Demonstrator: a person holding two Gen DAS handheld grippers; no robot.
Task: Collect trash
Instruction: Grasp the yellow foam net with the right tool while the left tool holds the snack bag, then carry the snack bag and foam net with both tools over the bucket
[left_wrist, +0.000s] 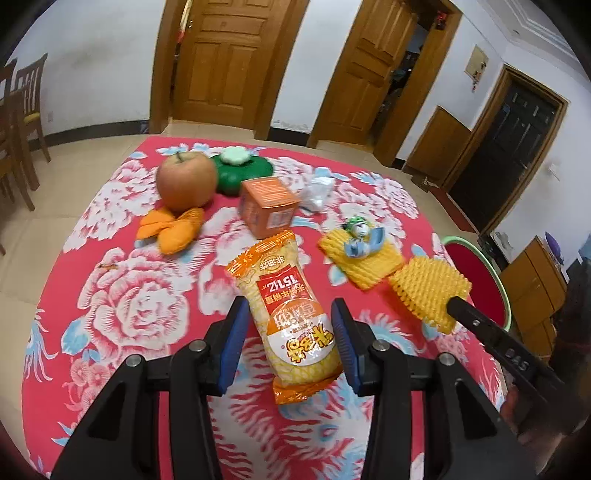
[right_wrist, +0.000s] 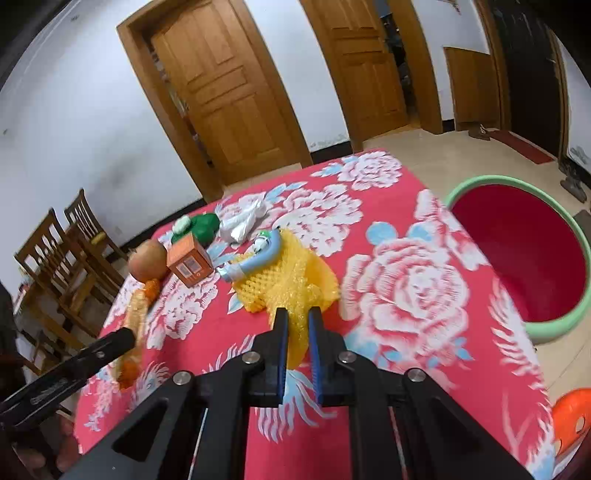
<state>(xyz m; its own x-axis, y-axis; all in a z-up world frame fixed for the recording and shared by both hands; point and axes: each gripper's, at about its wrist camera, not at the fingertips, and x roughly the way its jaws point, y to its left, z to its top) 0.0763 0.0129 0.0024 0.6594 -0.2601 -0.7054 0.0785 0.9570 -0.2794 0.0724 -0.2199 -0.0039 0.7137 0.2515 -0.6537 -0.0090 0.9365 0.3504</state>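
Observation:
My left gripper (left_wrist: 286, 317) is open around an orange-and-yellow snack wrapper (left_wrist: 286, 314) lying on the red floral tablecloth (left_wrist: 129, 295); the jaws stand on either side of it, apart from it. My right gripper (right_wrist: 297, 325) is shut on a yellow foam fruit net (right_wrist: 295, 291), also seen in the left wrist view (left_wrist: 430, 291). A second yellow net (left_wrist: 360, 264) lies flat with a blue-and-green wrapper (left_wrist: 360, 236) on it. A red basin with a green rim (right_wrist: 517, 251) sits on the floor right of the table.
An apple (left_wrist: 186, 179), orange peel (left_wrist: 170, 229), an orange box (left_wrist: 267, 205), a green dish with a white lid (left_wrist: 242, 168) and a crumpled white wrapper (left_wrist: 317, 192) lie at the table's far side. Wooden chairs (right_wrist: 66, 258) stand at the left.

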